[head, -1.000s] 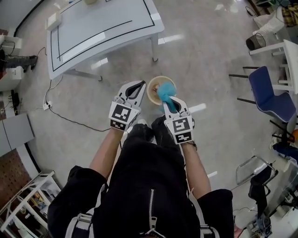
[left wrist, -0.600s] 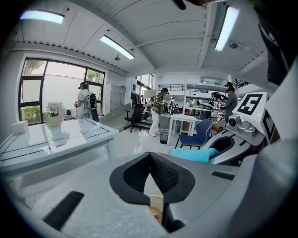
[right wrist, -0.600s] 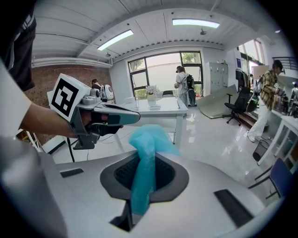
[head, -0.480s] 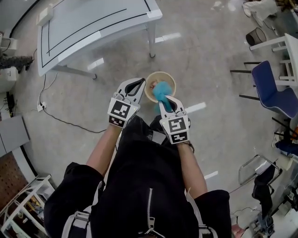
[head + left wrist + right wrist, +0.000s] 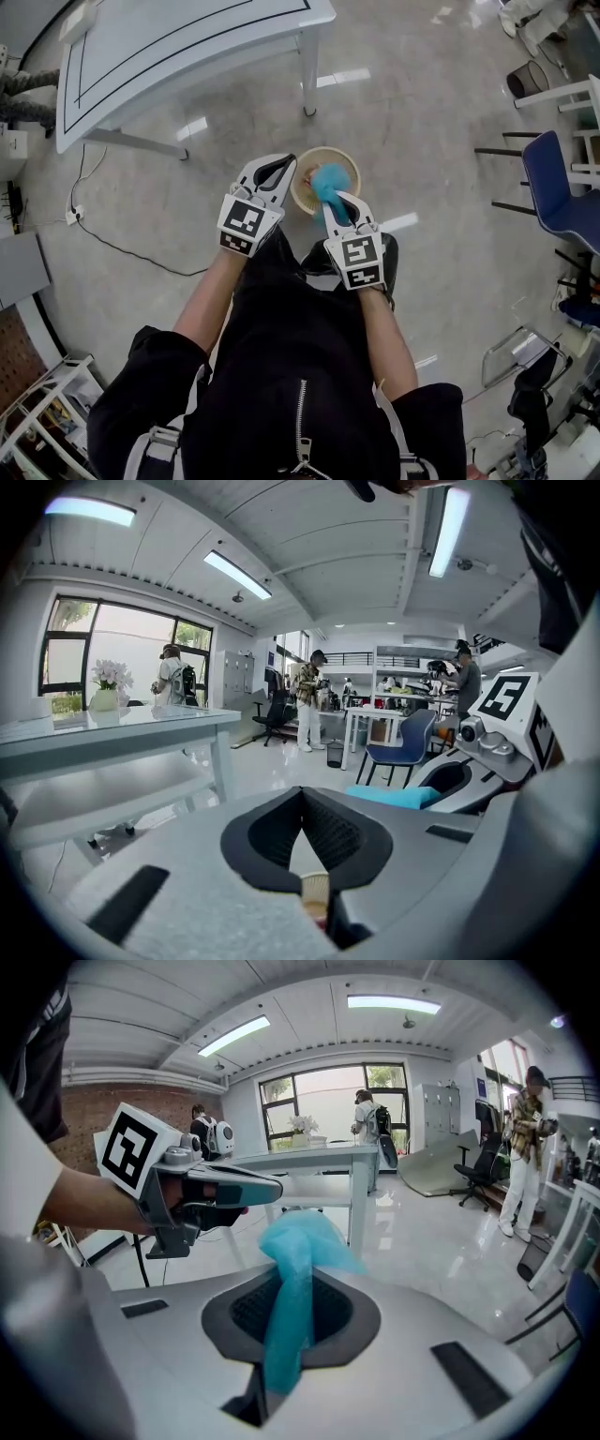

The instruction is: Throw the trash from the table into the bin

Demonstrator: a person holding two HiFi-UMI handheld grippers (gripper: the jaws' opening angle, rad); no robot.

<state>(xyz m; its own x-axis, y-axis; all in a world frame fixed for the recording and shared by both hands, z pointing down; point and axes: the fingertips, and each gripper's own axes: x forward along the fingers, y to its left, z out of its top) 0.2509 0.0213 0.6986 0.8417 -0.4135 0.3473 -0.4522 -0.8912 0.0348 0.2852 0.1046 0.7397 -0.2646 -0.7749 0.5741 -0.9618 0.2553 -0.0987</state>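
Note:
A round beige bin (image 5: 350, 162) stands on the floor just ahead of the person's feet. My right gripper (image 5: 337, 201) is shut on a crumpled blue piece of trash (image 5: 327, 180) that hangs over the bin's opening. In the right gripper view the blue trash (image 5: 309, 1237) bulges out between the jaws of that gripper (image 5: 296, 1277). My left gripper (image 5: 284, 165) hovers at the bin's left rim, its tips together with nothing between them. The left gripper (image 5: 302, 791) sees the blue trash (image 5: 394, 797) at its right. Some reddish trash lies inside the bin.
The white table (image 5: 187, 47) stands behind the bin at the upper left. A black cable (image 5: 122, 234) runs over the floor at the left. A blue chair (image 5: 562, 187) and a small dark bin (image 5: 530, 80) stand at the right. People stand far off in the room.
Both grippers have sunk toward the bin, the blue trash still held in the right one. The table has slid toward the top edge of the head view.

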